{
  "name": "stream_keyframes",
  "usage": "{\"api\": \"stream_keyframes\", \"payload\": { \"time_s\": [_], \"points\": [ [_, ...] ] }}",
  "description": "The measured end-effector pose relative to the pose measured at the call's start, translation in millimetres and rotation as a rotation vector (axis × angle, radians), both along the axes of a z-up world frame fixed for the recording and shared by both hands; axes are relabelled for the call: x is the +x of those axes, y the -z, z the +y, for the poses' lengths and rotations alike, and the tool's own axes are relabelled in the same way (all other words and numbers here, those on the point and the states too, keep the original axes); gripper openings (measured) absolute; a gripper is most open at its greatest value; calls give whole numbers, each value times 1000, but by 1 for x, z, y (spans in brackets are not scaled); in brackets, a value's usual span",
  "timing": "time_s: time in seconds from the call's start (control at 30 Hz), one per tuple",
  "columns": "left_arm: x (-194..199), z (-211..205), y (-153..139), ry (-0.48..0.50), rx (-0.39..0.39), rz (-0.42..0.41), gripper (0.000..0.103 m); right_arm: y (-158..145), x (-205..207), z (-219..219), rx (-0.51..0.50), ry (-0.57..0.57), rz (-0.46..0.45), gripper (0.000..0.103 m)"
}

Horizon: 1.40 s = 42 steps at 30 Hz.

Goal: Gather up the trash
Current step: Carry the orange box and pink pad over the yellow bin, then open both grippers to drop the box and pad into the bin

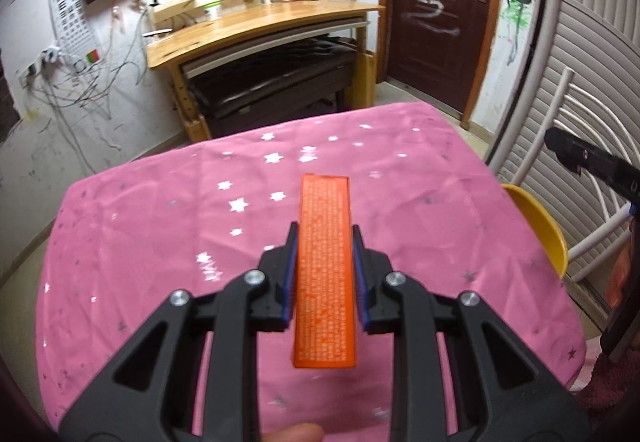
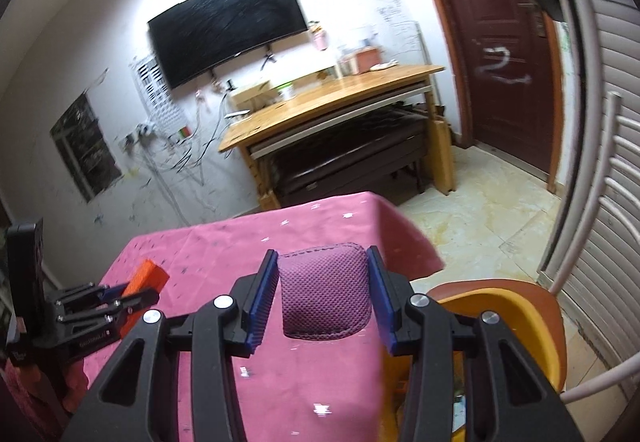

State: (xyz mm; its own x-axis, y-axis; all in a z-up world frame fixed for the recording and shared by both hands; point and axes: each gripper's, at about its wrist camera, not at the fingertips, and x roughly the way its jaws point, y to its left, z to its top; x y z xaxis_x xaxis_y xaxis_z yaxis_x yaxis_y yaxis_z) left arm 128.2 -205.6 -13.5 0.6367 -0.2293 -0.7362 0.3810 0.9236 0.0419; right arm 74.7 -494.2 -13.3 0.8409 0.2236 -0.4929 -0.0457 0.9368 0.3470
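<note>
The surface (image 1: 140,242) in front of you is draped in a pink star-printed cloth, with a wooden desk (image 1: 260,26) and a dark door (image 1: 440,10) behind it. Your left gripper (image 1: 325,242) has its jaws narrow on an orange box (image 1: 325,262), and your right gripper (image 2: 323,274) has its jaws clamped on a purple mesh pouch (image 2: 324,294), both lifted over the cloth. You look to be mid-carry with both pieces collected, so next find the bin, which neither view shows, and bring each piece over it before letting go.
</note>
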Motion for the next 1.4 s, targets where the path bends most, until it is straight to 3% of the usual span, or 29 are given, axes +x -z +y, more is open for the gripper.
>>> {"api": "stream_keyframes", "payload": {
  "time_s": [0.27,0.47,0.83,0.93,1.1,1.4],
  "points": [
    [2,-39,10,59,2,32,22,18,-2,-38,19,108,38,38],
    [5,-65,14,97,-3,63,22,38,7,-53,-54,193,107,38],
    [11,-106,14,150,-39,116,22,61,12,-73,-58,239,175,39],
    [8,-119,14,176,-36,120,22,66,12,-79,-44,241,197,44],
    [3,-139,15,214,-30,128,22,65,9,-84,-25,252,194,64],
    [-7,-180,20,302,-49,165,22,55,-18,-123,58,392,116,71]
  ]
}}
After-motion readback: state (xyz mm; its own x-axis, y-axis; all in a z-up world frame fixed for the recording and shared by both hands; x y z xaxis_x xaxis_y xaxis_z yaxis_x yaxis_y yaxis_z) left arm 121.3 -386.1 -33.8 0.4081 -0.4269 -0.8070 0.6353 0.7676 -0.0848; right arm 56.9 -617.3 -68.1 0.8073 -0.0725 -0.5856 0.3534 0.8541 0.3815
